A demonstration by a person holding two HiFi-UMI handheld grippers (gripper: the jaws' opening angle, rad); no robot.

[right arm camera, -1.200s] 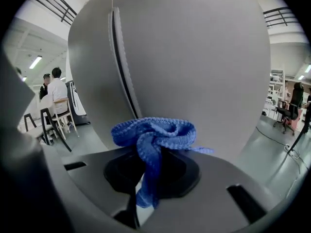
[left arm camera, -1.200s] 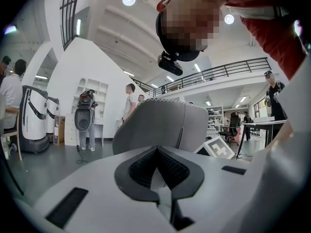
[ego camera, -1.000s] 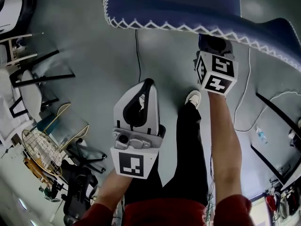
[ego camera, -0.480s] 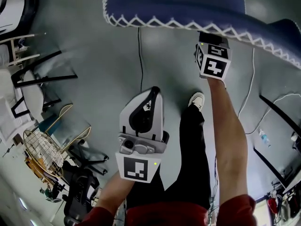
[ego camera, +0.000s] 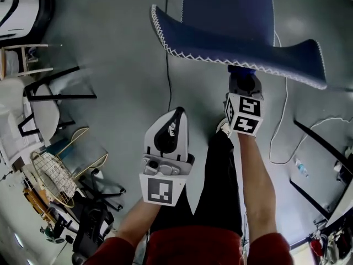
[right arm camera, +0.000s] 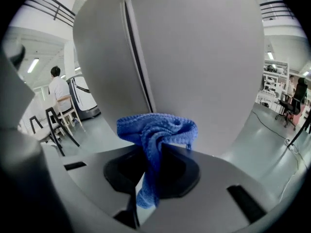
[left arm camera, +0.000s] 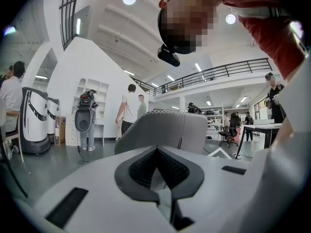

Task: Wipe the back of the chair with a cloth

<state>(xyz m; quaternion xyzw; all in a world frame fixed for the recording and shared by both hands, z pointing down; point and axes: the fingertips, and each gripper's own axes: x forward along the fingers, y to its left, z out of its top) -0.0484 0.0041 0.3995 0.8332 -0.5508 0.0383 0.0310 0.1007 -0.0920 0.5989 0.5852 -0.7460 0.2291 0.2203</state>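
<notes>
Nearest, low centre of head view: left hand-held gripper (ego camera: pixel 174 115), jaws together, empty, idle. Further up: right hand-held gripper (right arm camera: pixel 156 154) clamped on bunched blue cloth (right arm camera: pixel 158 126), up against chair back (right arm camera: pixel 194 57). Wiping seemingly under way; extent covered unclear.

Left gripper (ego camera: pixel 172 119) hangs back, jaws together, empty; right gripper (ego camera: pixel 243 83), arm outstretched, pinches the cloth (right arm camera: pixel 156 130)
</notes>
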